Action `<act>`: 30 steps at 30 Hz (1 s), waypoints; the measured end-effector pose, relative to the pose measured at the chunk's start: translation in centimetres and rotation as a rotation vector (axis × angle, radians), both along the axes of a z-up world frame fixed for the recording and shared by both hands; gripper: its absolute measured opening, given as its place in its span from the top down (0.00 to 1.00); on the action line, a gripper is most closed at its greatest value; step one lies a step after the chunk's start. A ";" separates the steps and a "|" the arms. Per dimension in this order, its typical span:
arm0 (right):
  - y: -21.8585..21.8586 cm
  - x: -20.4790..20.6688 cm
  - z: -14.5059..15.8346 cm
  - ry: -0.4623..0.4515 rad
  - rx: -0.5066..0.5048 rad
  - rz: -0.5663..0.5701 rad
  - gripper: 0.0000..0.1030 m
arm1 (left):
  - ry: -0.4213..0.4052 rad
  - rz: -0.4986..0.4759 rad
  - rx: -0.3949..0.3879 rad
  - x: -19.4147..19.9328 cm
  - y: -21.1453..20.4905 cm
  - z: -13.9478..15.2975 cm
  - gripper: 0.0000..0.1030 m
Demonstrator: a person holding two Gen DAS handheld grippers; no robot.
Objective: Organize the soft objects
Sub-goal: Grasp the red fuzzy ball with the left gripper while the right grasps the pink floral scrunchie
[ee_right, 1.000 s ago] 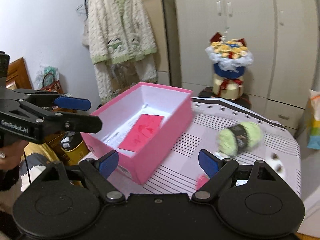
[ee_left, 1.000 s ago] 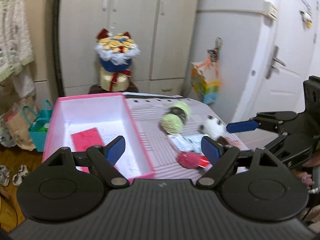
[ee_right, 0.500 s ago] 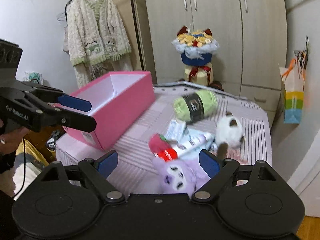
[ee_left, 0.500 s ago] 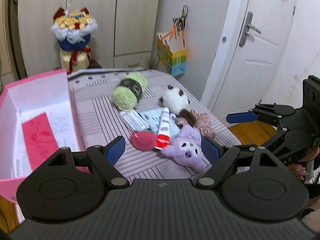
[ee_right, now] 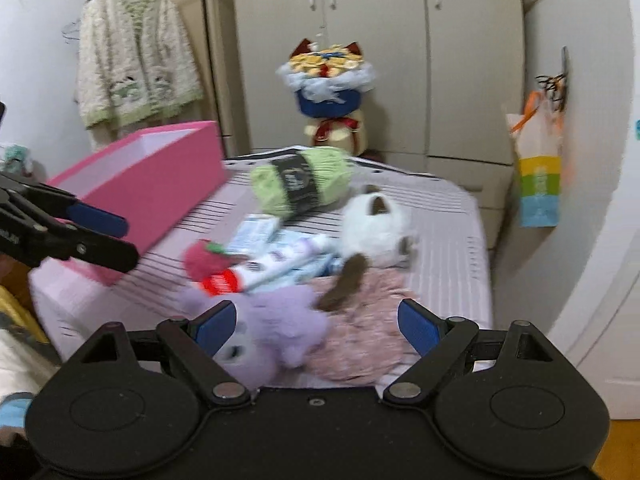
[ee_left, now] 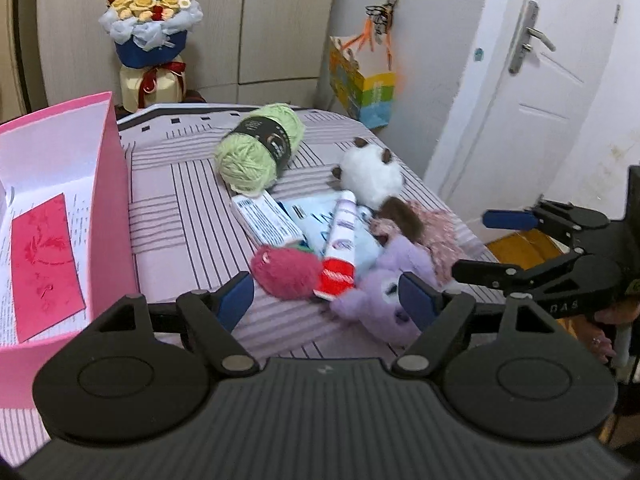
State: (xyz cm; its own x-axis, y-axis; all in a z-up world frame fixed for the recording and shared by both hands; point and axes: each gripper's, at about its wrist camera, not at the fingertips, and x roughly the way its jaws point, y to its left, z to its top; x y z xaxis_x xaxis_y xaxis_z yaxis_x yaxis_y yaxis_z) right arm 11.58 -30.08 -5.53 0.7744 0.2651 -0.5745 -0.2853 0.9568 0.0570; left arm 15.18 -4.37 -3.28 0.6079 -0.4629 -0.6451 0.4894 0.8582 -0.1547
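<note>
Soft toys lie heaped on the striped cloth ahead of me. From my left gripper, the red plush strawberry sits at about 11 o'clock between my fingers, touching the red-capped tube at 12 o'clock. The purple plush is at 1 o'clock, pressed up near my right-hand blue pad. Farther off, the green yarn ball lies at 11 o'clock, the white plush with brown ears at 1 o'clock, and a small white carton lies between the yarn and the strawberry. The pink box stands open at 9 o'clock with a red card on its floor.

My left fingers have just been closing a little; they are spread apart with nothing gripped, the strawberry and tube showing in the gap beyond them.

My right gripper stands spread wide, holding nothing. The purple plush is just beside its left pad, and the pink frilly cloth lies across the gap toward 1 o'clock. The white plush is at 12 o'clock, the yarn beyond it at 11, the box at 10. That view is blurred. A bouquet stands behind the bed and a cardigan hangs at far left.
</note>
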 end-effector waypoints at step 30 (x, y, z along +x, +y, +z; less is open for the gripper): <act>-0.1 3.0 -5.4 -0.016 0.010 0.022 0.78 | 0.122 0.245 -0.135 5.3 -0.8 -6.6 0.51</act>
